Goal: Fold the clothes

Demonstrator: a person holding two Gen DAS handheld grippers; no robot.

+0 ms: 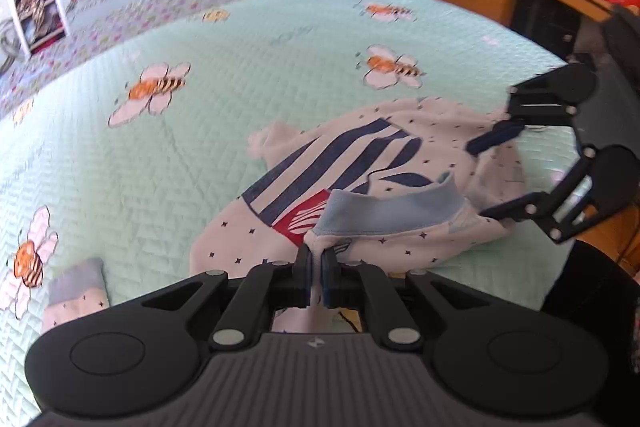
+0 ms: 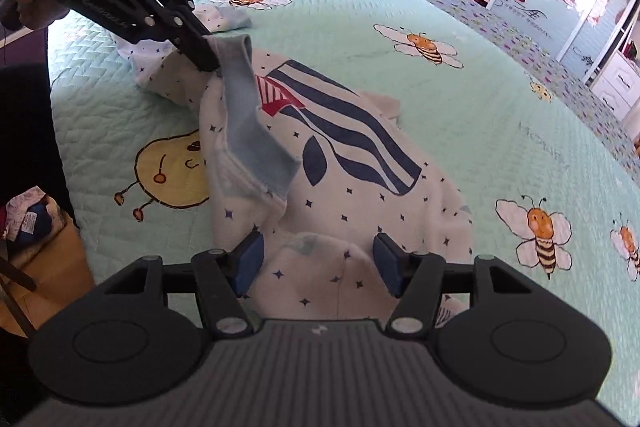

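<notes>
Pinching the light-blue waistband (image 1: 390, 213) with my left gripper (image 1: 317, 263), I am holding its two fingers pressed together on a fold of cloth right at the band's corner. In the right wrist view the same gripper (image 2: 208, 61) is reaching in from the upper left, its tip clamped on the band where it is lifting off the garment (image 2: 352, 163).

The garment, white with small dark stars and a navy-striped print with a red patch, is lying crumpled on the mint-green quilt (image 1: 140, 167) with its bee pattern, near the edge of the bed closest to me. A cuffed end (image 1: 76, 287) is lying flat on the quilt, off to the left in the left wrist view.

My right gripper (image 2: 318, 263) is standing open, its blue pads (image 2: 250, 259) spread wide on either side of a hump of white fabric; I am not gripping anything with it. From the left wrist view that gripper (image 1: 508, 167) is hovering at the garment's far right side.
</notes>
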